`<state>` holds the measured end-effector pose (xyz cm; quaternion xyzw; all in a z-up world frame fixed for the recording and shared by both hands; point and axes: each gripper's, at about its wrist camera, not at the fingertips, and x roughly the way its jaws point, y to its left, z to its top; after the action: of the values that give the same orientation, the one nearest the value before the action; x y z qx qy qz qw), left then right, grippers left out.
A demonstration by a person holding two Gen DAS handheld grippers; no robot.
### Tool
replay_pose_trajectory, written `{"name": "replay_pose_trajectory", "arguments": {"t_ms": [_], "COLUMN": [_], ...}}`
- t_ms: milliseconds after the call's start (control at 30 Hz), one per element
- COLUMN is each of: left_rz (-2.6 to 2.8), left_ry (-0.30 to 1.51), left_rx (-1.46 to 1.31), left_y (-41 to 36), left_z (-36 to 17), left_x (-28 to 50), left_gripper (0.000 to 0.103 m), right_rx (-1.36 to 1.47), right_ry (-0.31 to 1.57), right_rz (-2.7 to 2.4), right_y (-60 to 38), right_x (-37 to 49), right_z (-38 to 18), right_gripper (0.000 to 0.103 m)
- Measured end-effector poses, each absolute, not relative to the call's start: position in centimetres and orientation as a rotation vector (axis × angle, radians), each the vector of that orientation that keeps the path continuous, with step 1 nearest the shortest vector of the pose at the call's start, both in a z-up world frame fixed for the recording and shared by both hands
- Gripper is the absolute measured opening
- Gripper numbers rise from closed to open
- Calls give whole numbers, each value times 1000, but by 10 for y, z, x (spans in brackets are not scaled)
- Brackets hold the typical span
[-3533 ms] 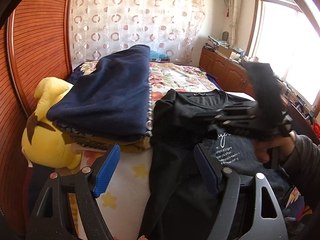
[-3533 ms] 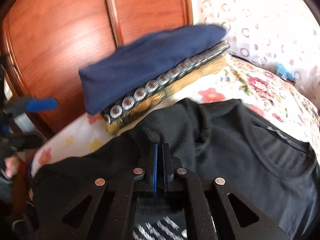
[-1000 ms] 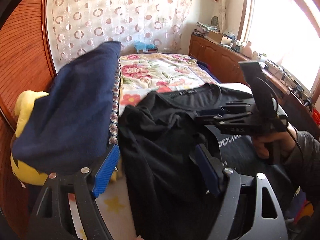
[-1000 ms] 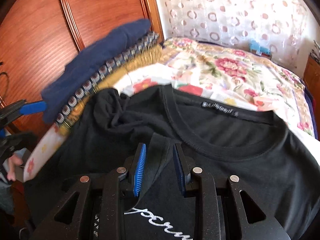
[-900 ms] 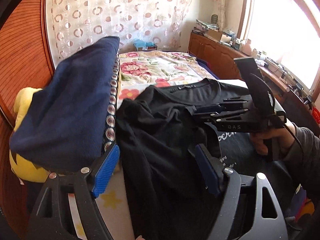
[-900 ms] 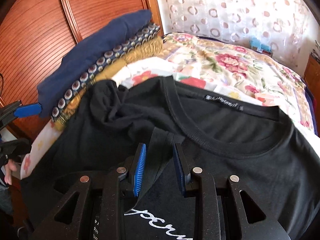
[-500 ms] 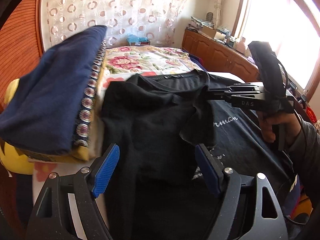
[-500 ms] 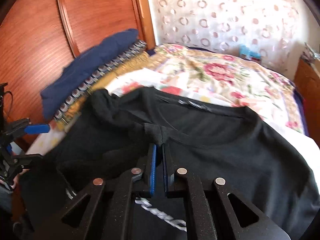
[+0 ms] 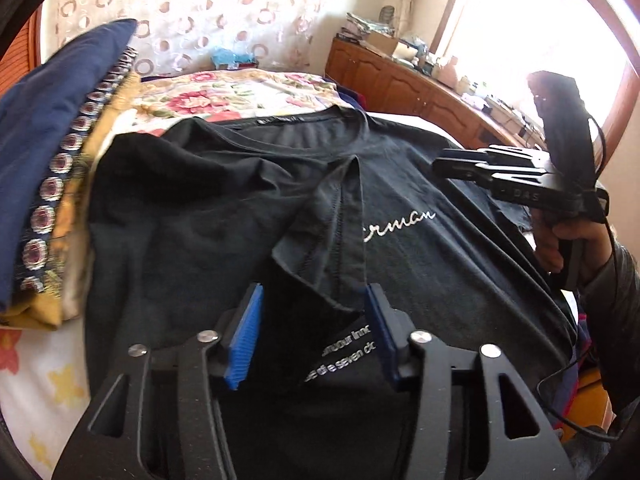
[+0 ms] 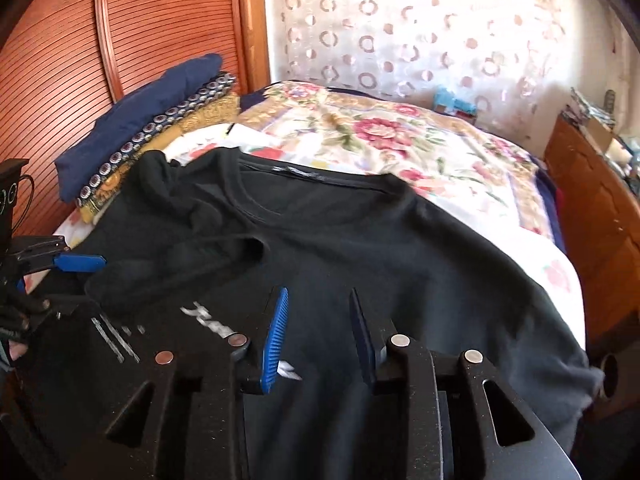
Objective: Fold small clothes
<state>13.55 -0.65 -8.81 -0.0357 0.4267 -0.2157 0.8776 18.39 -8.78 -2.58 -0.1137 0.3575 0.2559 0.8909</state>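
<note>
A black T-shirt (image 9: pixel 420 248) with white lettering lies spread on the bed, neckline at the far end. Its left sleeve (image 9: pixel 332 236) is folded in across the chest. It also shows in the right wrist view (image 10: pixel 380 248), sleeve (image 10: pixel 192 256) lying folded at the left. My left gripper (image 9: pixel 312 340) is open and empty, hovering over the shirt's lower front below the sleeve edge. My right gripper (image 10: pixel 316 332) is open and empty above the chest; it also shows in the left wrist view (image 9: pixel 444 166), held by a hand at the right.
A stack of folded clothes with a navy piece on top (image 9: pixel 44 168) sits at the left by the wooden headboard (image 10: pixel 160 32). A floral bedspread (image 10: pixel 400 140) covers the far bed. A wooden cabinet (image 9: pixel 404 80) with clutter runs along the right under the window.
My right gripper carried the sleeve across the chest, opened and let it go, then drew back to the right. My left gripper narrowed its opening and moved in over the shirt.
</note>
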Motion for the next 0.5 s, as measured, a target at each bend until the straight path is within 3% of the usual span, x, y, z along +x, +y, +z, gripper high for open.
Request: {"name": "replay_pose_trajectory", "arguments": {"t_ms": [33, 133, 367, 433, 500], "left_rz": [-458, -505, -509, -467, -431], "left_ry": [891, 904, 918, 895, 872], "left_rx": [-66, -51, -43, -31, -38], "left_y": [-10, -19, -21, -16, -9], "left_z": [-89, -88, -76, -70, -65], "left_x": [135, 130, 115, 114, 116], "left_gripper": [32, 29, 31, 43, 44], "right_rx": [-226, -203, -171, -176, -185], "right_ry": [744, 757, 770, 763, 753], "right_rz": [524, 494, 488, 503, 522], "right_y": [-93, -102, -93, -88, -79], "right_x": [182, 184, 197, 199, 200], "right_z": [-27, -30, -30, -27, -24], "right_gripper": [33, 33, 33, 33, 33]}}
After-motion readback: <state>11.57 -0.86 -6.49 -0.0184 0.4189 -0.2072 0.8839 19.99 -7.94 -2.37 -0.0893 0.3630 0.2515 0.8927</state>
